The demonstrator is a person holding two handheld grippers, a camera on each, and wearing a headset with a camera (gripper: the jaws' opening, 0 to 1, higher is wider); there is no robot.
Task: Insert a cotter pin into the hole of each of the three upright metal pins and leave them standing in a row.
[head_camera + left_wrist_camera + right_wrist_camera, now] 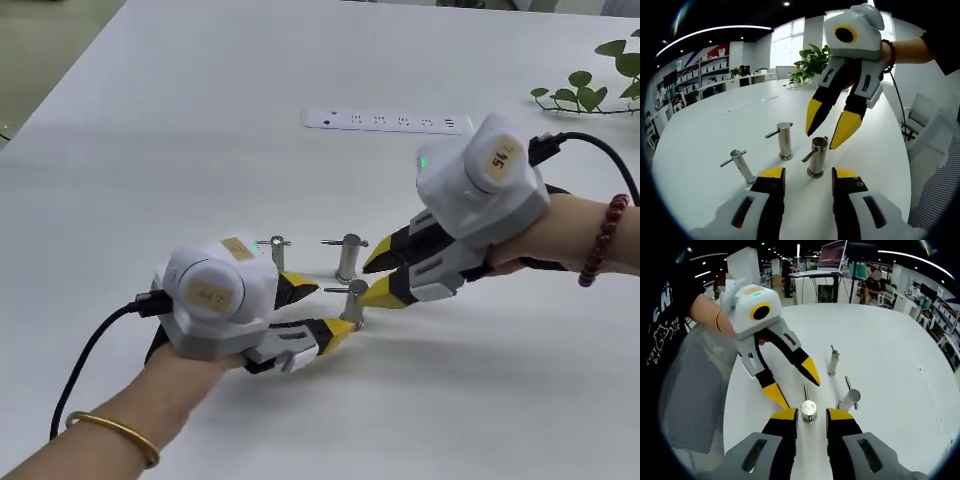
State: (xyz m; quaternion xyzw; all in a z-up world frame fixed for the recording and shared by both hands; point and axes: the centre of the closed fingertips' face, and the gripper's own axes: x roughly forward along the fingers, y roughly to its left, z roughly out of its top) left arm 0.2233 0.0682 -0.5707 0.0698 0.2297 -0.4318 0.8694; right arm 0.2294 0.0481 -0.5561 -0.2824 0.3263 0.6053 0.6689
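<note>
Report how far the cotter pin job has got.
Done: all three metal pins stand upright, each with a cotter pin through its top. In hand: the left gripper and right gripper are both open, fingers on either side of the nearest pin, neither clamping it. Left: that pin stands out of line with the other two, so the row looks unfinished.

Head view downward, gripper views opposed, sharing pins (817, 157)
</note>
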